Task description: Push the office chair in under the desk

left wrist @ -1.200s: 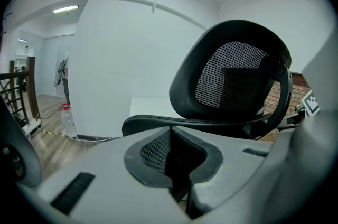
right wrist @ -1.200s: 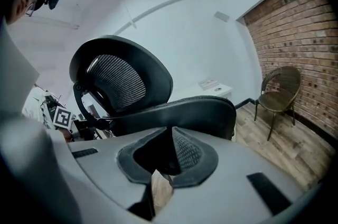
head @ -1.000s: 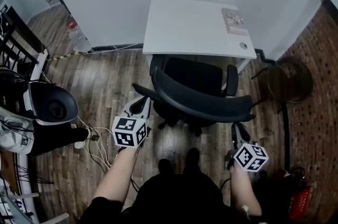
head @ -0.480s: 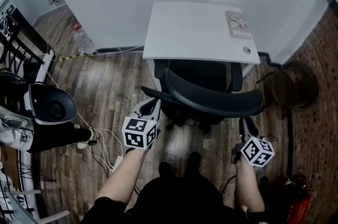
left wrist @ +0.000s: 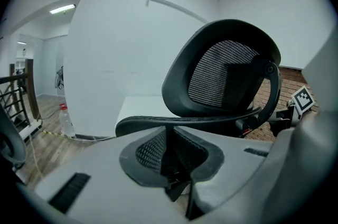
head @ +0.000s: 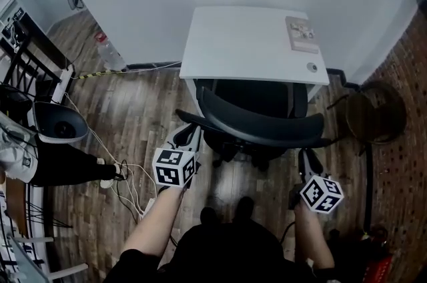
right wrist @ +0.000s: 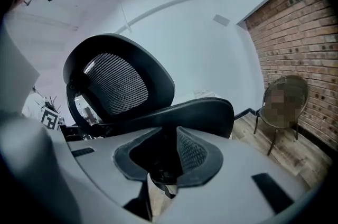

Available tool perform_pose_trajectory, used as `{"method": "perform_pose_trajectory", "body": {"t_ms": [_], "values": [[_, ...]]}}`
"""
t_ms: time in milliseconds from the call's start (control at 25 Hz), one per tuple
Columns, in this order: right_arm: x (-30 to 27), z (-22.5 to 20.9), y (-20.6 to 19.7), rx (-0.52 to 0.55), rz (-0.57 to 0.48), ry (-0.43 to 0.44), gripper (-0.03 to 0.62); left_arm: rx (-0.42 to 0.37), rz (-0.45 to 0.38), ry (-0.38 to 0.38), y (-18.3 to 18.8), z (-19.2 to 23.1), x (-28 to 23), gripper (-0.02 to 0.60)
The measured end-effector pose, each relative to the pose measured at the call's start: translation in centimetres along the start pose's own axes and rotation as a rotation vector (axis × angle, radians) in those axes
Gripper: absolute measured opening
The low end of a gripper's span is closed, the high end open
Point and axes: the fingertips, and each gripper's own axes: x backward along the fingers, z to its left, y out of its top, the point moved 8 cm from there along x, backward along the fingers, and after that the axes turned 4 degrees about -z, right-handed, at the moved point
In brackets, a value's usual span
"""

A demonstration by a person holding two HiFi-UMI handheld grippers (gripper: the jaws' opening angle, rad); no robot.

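Head view: black mesh-backed office chair [head: 257,127] curves just ahead of both jaw pairs. Left gripper [head: 187,135] is barely parted and empty; right gripper [head: 306,156] has just been closing, slightly apart, empty.

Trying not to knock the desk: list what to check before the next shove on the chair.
1. Black mesh office chair lined up with white desk: ok, seat partly under the top.
2. Armrests clearing the desk edge: cannot tell.
3. Left gripper at the backrest's left end: jaws slightly apart, nothing between; contact cannot tell.
4. Right gripper at its right end: jaws just closed a little, nothing between; contact cannot tell.
5. White floor cables clear of the chair base: ok, lying off to its left.
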Motion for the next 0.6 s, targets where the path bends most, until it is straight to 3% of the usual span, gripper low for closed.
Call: {"method": "perform_pose_trajectory", "body": {"t_ms": [240,440,600], "values": [[0.3,0.0,0.0,0.007,0.021,0.034,0.057,-0.024,0.023,0.044,0.4,-0.2,-0.2,0.026],[0.9,-0.5,0.3,0.016,0.015,0.102,0.066,-0.007,0.007,0.080,0.1,-0.5,0.0,0.026],[1.0,-0.9,1.2,0.052,-0.002,0.121,0.066,-0.040,0.026,0.124,0.5,-0.7,-0.4,0.024]]}}
